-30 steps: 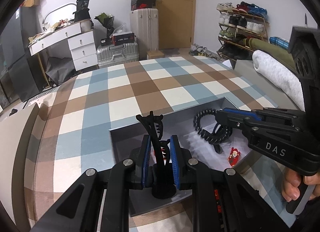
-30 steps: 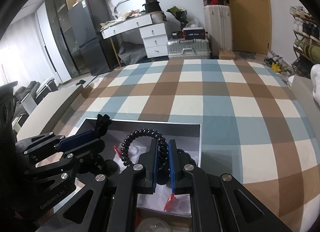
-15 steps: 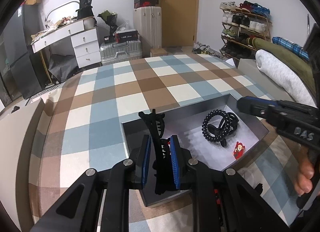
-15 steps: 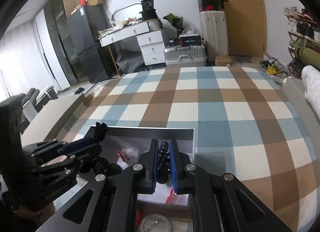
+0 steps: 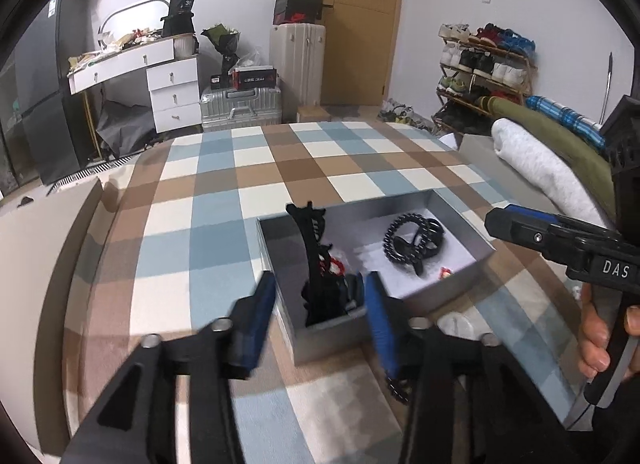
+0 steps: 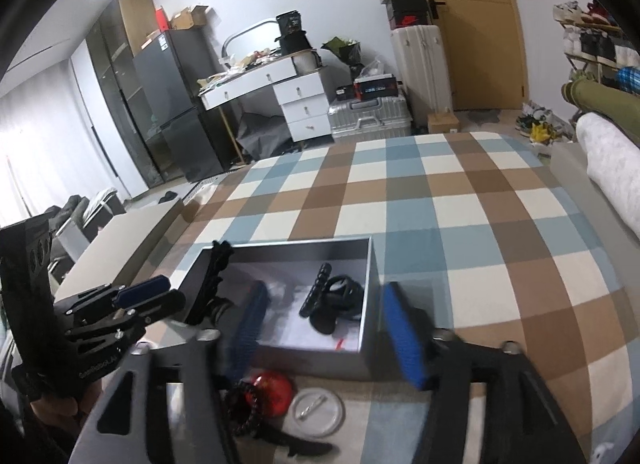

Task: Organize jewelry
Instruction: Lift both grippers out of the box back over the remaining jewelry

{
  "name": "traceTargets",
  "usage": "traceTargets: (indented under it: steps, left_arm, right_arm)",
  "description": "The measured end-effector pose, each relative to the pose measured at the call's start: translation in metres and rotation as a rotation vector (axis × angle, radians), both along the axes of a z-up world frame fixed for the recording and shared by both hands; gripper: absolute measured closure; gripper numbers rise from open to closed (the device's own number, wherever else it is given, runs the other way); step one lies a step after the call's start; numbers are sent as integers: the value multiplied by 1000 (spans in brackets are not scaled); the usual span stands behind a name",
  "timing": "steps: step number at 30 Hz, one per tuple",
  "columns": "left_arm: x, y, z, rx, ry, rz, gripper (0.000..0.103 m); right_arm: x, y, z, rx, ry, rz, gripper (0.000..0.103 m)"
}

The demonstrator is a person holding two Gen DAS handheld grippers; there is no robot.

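On the checked blue, brown and cream cloth [image 5: 280,168], from left to right, the left gripper [image 5: 320,306], jaws just opened and clear of the black claw hair clip [image 5: 314,260] now leaning upright in the grey box [image 5: 460,264], then the black spiral hair tie [image 5: 408,244] lying inside it, then the right gripper [image 6: 324,328], jaws likewise just opened and empty. Two items appear stowed; a dark bead bracelet [image 6: 246,410], a red ornament [image 6: 270,392] and a round white badge [image 6: 316,412] remain outside, just beside the box's near wall. Beyond: white desk [image 5: 132,64], suitcases, wooden door, shoe rack
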State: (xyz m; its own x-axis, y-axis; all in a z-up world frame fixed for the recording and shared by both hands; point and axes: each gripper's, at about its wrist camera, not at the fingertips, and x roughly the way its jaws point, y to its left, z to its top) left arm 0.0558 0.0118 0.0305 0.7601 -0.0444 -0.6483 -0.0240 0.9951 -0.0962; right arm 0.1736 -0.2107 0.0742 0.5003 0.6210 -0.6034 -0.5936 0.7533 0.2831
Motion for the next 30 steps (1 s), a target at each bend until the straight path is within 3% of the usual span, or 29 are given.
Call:
traceTargets:
  steps: [3, 4, 6, 11, 14, 18, 30]
  left_arm:
    - [-8, -2, -2, -38, 10, -12, 46]
    - [-10, -3, -3, -45, 13, -14, 37]
    - [-15, -5, -4, -45, 20, -8, 24]
    - [-20, -11, -6, -17, 16, -44, 18]
    - [-21, -8, -9, -29, 19, -37, 3]
    - [-22, -10, -13, -46, 32, -53, 1]
    - [-22, -30, -33, 34, 125, -130, 1]
  right_arm:
    - [-8, 0, 2, -8, -12, 17, 13]
    - [-11, 0, 3, -13, -17, 23, 6]
    - [-19, 2, 3, -33, -30, 46, 1]
    - [-32, 2, -2, -72, -27, 92, 0]
    - [-33, 2, -6, -95, -17, 105, 0]
    - [-32, 0, -12, -147, -20, 106, 0]
    - [-27, 8, -49, -359, 35, 128, 0]
